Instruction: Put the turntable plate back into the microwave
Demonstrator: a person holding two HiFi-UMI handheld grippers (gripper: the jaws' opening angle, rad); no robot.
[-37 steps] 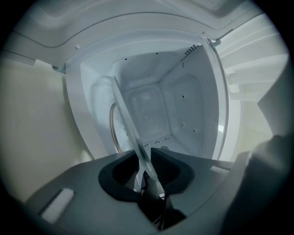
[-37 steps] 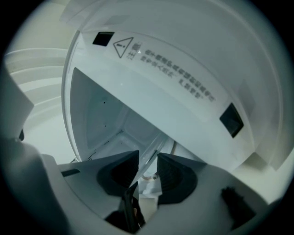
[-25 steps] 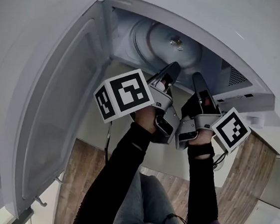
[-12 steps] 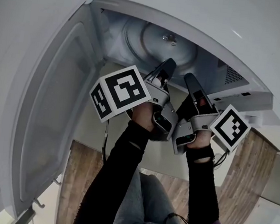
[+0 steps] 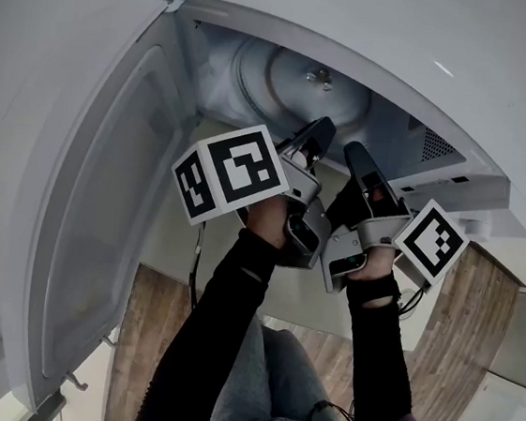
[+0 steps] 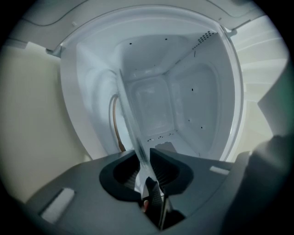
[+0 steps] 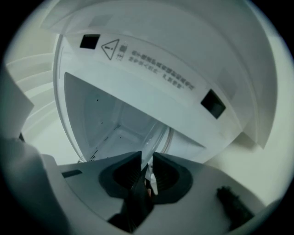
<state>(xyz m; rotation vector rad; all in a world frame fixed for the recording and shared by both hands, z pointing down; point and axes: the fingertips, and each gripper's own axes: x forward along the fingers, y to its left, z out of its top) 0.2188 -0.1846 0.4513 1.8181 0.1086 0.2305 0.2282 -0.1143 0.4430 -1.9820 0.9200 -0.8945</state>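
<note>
Left gripper (image 5: 317,129) is clamped on the near rim of the plate (image 5: 295,91). In the left gripper view its jaws stand nearly together, with the plate (image 6: 130,120) pinched edge-on between the pads and running from the grip away into the cavity. Right gripper (image 5: 353,152) sits close beside it on the right and has the same near rim in its jaws. They have just been closing, and in the right gripper view the pads press on the plate (image 7: 154,140), which fills the narrow gap between them. Both grippers point into the mouth of the microwave (image 5: 420,72), their marker cubes turned outward, one to each side.

From the fingertips the plate reaches on inward. Its near rim is at the front edge of the cavity floor, about midway along that edge, and the rest of the disc spreads toward the back wall (image 6: 151,103). A small hub (image 5: 321,76) shows through the glass near the plate's centre. Whether the plate sits on it or is held just above it cannot be told.

Over the opening, the right gripper view shows a warning label (image 7: 115,47) on the front frame. The door (image 5: 92,223) stands swung wide open at the left edge of the cavity, well clear of both grippers.
</note>
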